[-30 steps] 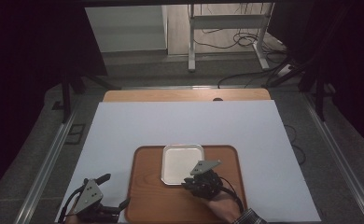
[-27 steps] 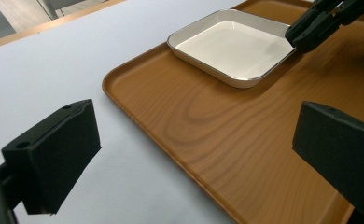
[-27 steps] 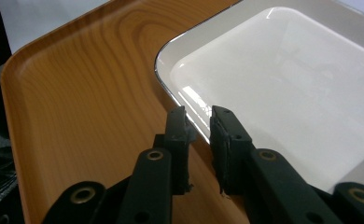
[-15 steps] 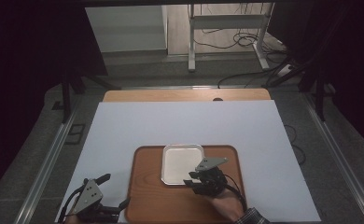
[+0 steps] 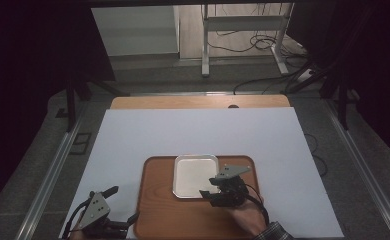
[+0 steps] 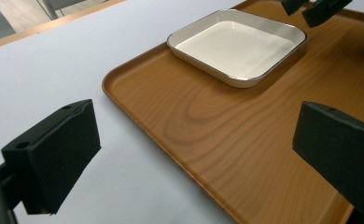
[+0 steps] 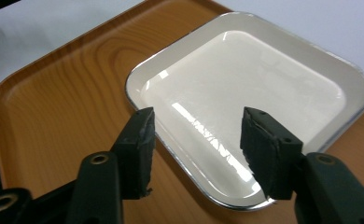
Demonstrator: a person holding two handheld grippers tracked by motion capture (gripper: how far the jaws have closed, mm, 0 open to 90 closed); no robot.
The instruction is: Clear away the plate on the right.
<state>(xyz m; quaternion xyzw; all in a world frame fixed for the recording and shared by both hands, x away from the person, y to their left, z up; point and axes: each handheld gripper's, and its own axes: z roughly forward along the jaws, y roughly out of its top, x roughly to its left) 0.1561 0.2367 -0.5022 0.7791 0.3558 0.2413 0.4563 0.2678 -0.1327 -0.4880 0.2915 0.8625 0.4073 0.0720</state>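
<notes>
From above, the right gripper hangs at the white dish's near right corner on the wooden tray; the left gripper sits open off the tray's left edge. Left gripper view: bare tray between spread jaws. Right gripper view: jaws, just opening, straddle the dish rim without touching.

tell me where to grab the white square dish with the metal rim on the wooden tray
Grip the white square dish with the metal rim by its raised rim on the edge nearest the right gripper, coming from the person's side, one jaw inside the rim and one outside. The dish lies flat and shallow on the wooden tray, so probably only the thin upturned lip fits between the open jaws.
</notes>
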